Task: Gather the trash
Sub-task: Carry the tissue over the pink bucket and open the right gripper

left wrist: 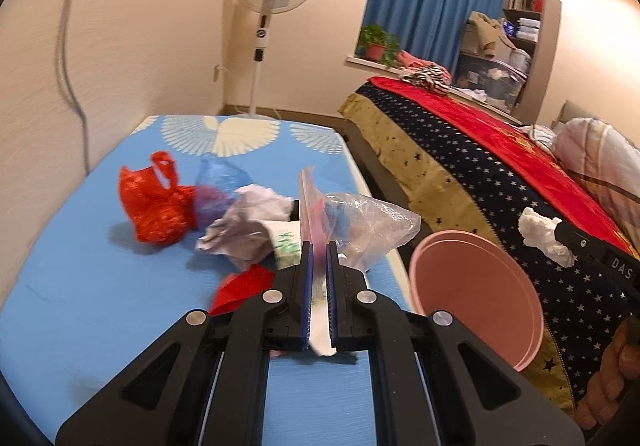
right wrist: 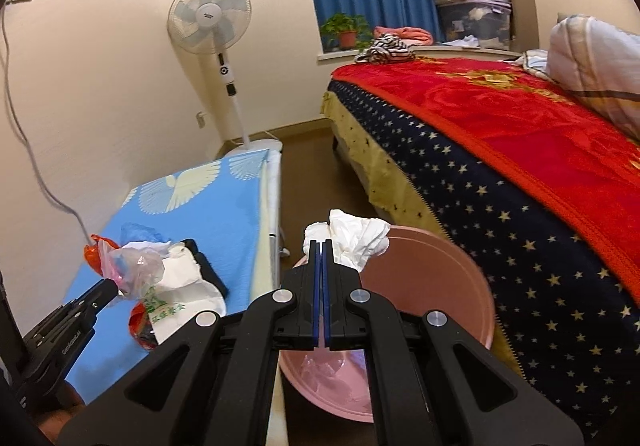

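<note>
Trash is in both of our grippers at once. Our left gripper point(left wrist: 319, 250) is closed on the edge of a clear plastic bag point(left wrist: 360, 222), which hangs above the blue table point(left wrist: 80, 286) with its loose end flaring toward the pink bin point(left wrist: 472, 286). Our right gripper point(right wrist: 322, 248) is pinched tight on a crumpled white tissue point(right wrist: 358, 236), held just over the near rim of the pink bin in the right wrist view, where pale scraps already lie at the bottom.

To do this step well, we judge the tissue should go in first: carry it past the rim toward the middle of the opening before letting go, since tissue is light and may drift or cling to a pad. We should bring the bag over next, low enough that its trailing film clears the rim instead of draping across it.

On the table, 3 pieces at least wait: a red plastic bag point(left wrist: 154, 206), a bluish bag point(left wrist: 222, 178) and a crumpled paper point(left wrist: 248, 226). We would keep the 2 grippers apart over the bin so they do not knock together.
</note>
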Available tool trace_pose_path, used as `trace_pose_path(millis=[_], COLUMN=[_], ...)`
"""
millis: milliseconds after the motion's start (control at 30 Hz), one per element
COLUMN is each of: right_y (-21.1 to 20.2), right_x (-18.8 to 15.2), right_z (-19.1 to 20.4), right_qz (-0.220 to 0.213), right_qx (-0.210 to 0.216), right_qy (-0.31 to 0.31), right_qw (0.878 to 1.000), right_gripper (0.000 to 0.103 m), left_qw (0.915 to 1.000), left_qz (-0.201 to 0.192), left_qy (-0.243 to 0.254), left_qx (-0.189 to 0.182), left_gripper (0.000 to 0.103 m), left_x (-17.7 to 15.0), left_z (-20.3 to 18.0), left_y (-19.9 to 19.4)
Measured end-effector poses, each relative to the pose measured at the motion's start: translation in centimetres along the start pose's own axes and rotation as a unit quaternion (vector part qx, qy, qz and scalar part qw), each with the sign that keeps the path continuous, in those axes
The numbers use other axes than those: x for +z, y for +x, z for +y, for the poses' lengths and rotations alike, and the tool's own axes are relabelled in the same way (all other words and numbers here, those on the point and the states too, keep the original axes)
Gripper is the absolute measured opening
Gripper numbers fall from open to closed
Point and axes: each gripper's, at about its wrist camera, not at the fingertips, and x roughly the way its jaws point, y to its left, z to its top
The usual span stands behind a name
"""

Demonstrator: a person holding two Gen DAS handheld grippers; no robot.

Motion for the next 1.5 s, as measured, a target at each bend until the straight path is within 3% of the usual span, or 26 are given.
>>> trace_pose_path(millis=[367,967,1500], right_y=[0.0,0.0,0.7], right_x=[-0.1,0.2,0.0], right_z=[-1.0,-3.4,-4.1], right_qz=[-0.004,-0.012,-0.012], right_qx=[-0.028,-0.079,-0.096], right_qy=[-0.003,0.010,0.017], right_qw=[1.000,0.997,0.995], right_gripper=[0.001,0.001,0.001], left_qw=[0.9994,0.9923,0.9897], left_qz=[0.001,0.010,0.038], left_qy=[0.011,0.073,0.082], left_qx=[-0.033,-0.100,-0.111], left_gripper=[0.006,0.006,0.006], left_x=[-0.1,-0.8,-1.5], left_z=[-2.4,-8.1,-8.8], left_y=[0.9,2.4,4.4])
